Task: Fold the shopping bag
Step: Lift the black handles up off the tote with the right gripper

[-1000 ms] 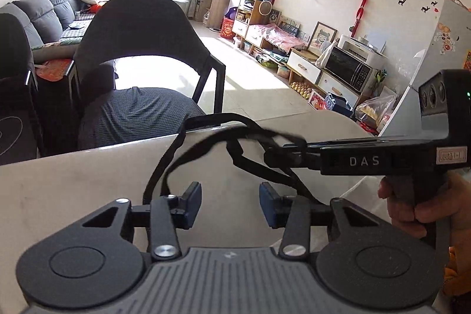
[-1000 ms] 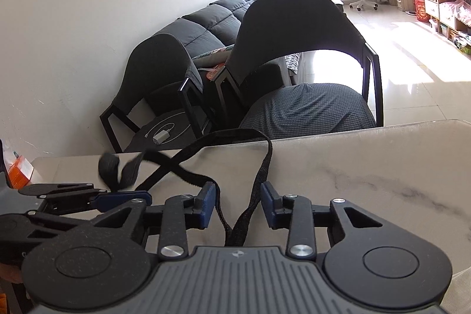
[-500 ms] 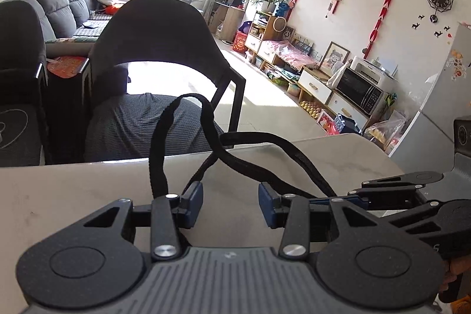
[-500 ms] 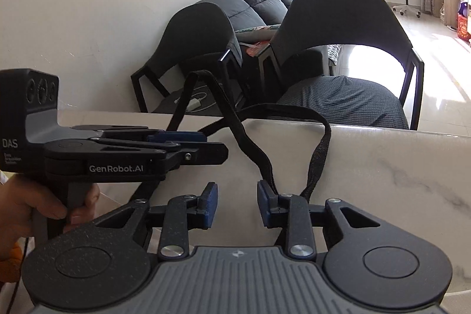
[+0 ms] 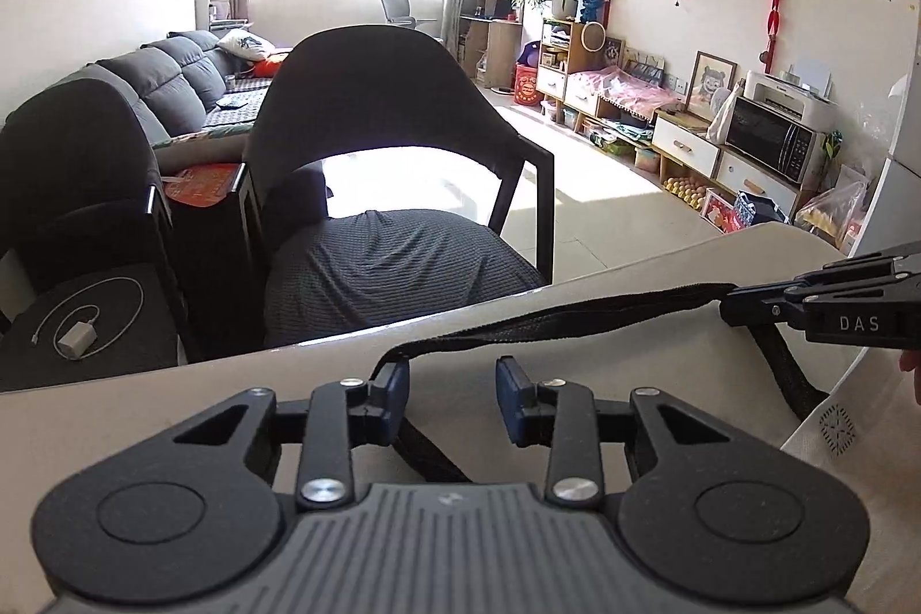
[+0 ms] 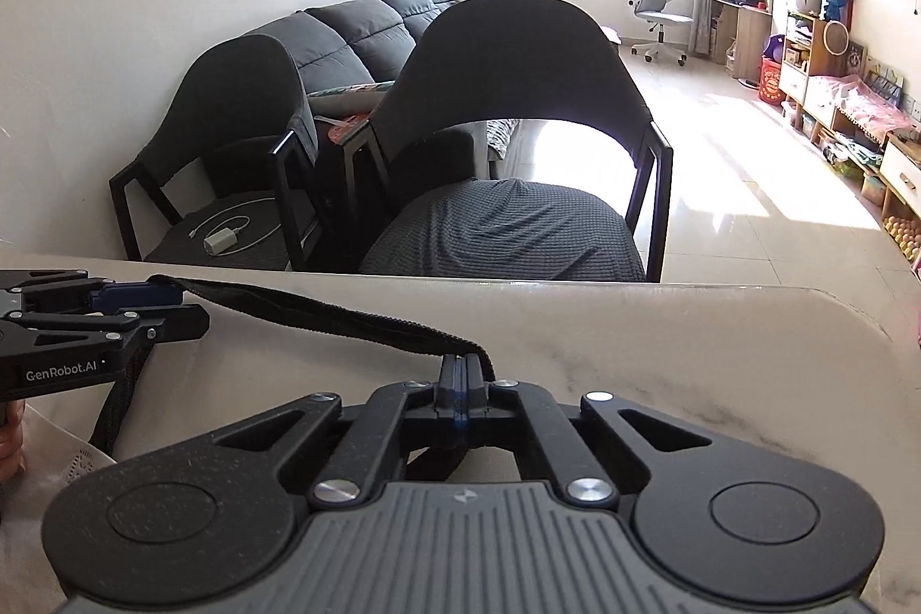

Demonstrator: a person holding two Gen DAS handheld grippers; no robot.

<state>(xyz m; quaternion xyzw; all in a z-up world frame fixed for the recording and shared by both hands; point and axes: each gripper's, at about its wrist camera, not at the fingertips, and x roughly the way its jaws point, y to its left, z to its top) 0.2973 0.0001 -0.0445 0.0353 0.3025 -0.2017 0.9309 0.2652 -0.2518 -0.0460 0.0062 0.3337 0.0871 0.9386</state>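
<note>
- Far left, at nine o'clock in the left wrist view: a black curved-back chair point(image 5: 75, 165) with a white charger block and coiled cable point(image 5: 75, 339) lying on its seat.
- Just right of it, at twelve o'clock, a second black curved-back chair point(image 5: 391, 96) with a grey ribbed seat cushion is pushed up to the pale marble tabletop point(image 6: 691, 355).
- Down at six o'clock, here's the left gripper point(image 5: 452, 372): blue pads apart and closing in right now.
- The black webbing strap point(image 5: 564, 320) of the shopping bag comes up between those jaws and hooks round the tip of the left-hand pad. The other pad is clear of it, so there's no squeeze on it here.
- From there the strap runs taut towards three o'clock, low over the tabletop.
- At three o'clock it meets the right gripper point(image 5: 731, 309), coming in side-on from the frame edge.
- The right wrist view settles it: that gripper's fingers are pressed tight together at six o'clock, with the strap pinched at their tips.
- In that same view the strap stretches off to nine o'clock, where the left gripper's fingers sit around it.
- At four o'clock in the left wrist view, the white fabric shopping bag point(image 5: 834, 430) lies on the table below the right gripper, a small dotted print on it, and the strap drops down to it.
- At the very right edge there's a sliver of the person's hand point(image 5: 912, 366).
</note>
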